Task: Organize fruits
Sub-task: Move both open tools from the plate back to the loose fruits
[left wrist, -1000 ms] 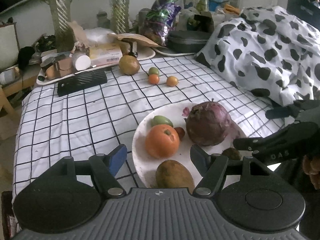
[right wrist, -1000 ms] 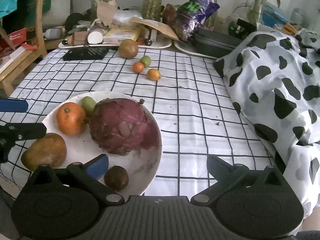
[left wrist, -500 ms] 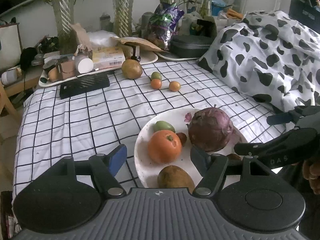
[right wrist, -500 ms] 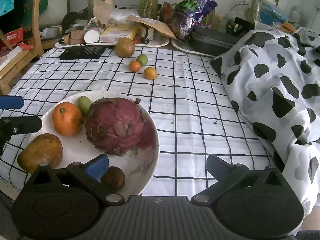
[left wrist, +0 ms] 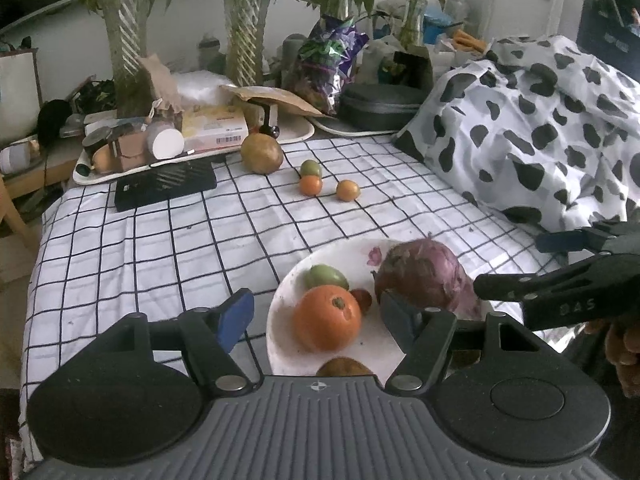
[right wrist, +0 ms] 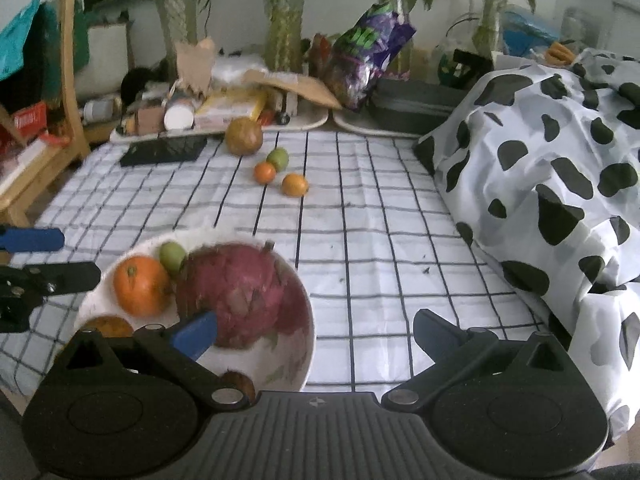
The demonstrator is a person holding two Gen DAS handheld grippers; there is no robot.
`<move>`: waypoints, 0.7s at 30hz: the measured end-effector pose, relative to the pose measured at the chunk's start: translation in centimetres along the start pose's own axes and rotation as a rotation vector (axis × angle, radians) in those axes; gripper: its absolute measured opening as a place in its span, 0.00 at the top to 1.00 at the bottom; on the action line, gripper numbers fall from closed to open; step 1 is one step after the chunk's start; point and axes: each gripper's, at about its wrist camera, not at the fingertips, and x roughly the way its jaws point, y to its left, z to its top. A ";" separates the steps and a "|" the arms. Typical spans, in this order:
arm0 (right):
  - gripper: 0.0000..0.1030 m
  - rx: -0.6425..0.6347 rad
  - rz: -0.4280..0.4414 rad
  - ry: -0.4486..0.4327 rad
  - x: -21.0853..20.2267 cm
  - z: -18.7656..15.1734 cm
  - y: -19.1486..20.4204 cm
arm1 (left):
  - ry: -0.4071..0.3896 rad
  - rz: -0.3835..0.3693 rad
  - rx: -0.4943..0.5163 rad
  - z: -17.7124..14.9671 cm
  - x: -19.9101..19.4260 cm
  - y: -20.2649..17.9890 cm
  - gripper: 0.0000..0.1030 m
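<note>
Left claw [left wrist: 316, 318] hovers half open, nothing gripped; big orange fruit [left wrist: 327, 317] sits between its fingers on the plate [left wrist: 282, 312]. Purple cabbage [left wrist: 424, 276] just right of it, green fruit [left wrist: 325, 276] just beyond. Right claw [right wrist: 314, 330] gapes wide, empty, over the plate's right rim (view blurred). Well ahead of both claws on the checked tabletop [left wrist: 160, 248]: brown fruit [left wrist: 262, 154], small green one [left wrist: 311, 168], two small orange ones [left wrist: 311, 185] [left wrist: 347, 190].
</note>
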 end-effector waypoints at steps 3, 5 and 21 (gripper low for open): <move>0.00 0.027 0.004 -0.034 -0.1 0.5 -0.6 | -0.011 0.004 0.008 0.5 0.4 0.2 0.33; 0.00 0.039 0.002 -0.048 0.1 1.0 -1.0 | -0.013 0.009 0.027 1.0 0.8 0.2 0.33; 0.00 0.004 0.004 -0.038 5.1 4.6 -2.1 | 0.009 -0.012 0.134 4.1 5.5 1.0 0.33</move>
